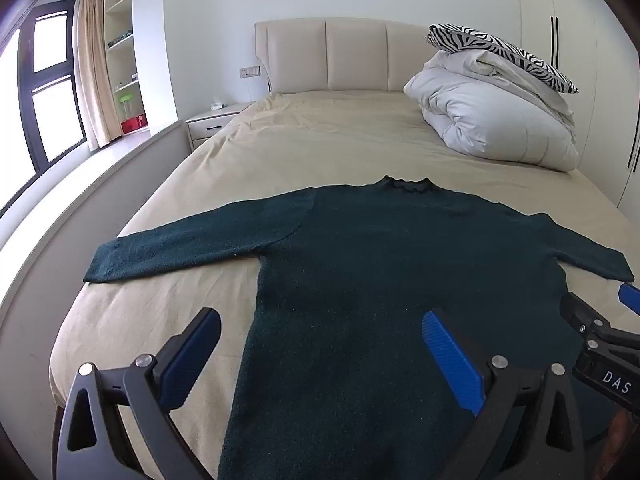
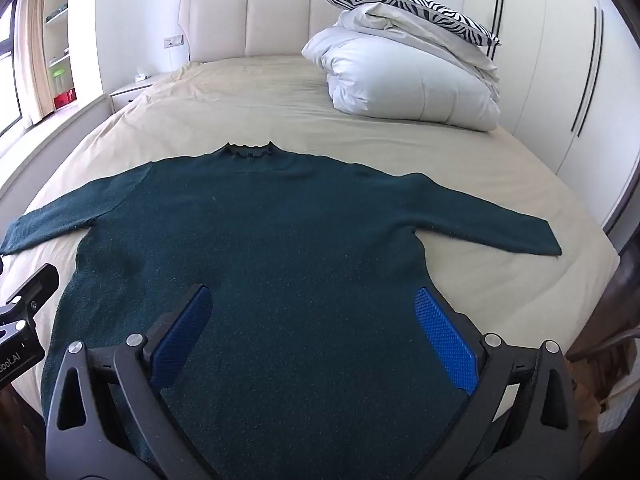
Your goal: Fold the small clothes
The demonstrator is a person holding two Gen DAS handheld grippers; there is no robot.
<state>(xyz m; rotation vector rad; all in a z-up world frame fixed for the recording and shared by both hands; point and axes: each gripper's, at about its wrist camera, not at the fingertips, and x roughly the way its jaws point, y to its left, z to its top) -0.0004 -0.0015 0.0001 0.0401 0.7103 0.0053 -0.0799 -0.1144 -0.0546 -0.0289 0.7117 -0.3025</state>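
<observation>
A dark green knit sweater (image 1: 360,264) lies flat on the beige bed, collar toward the headboard and both sleeves spread out; it also shows in the right wrist view (image 2: 280,240). My left gripper (image 1: 322,318) is open and empty, hovering over the sweater's lower left side near the hem. My right gripper (image 2: 312,296) is open and empty, hovering over the sweater's lower right side. The right gripper also shows at the right edge of the left wrist view (image 1: 600,332). The left gripper shows at the left edge of the right wrist view (image 2: 24,304).
The bed (image 1: 320,136) has a padded headboard (image 1: 340,56). A folded white duvet (image 1: 492,120) with a zebra-print pillow (image 1: 504,52) sits at the far right. A nightstand (image 1: 212,120), shelves and a window are to the left; wardrobe doors (image 2: 560,60) stand to the right.
</observation>
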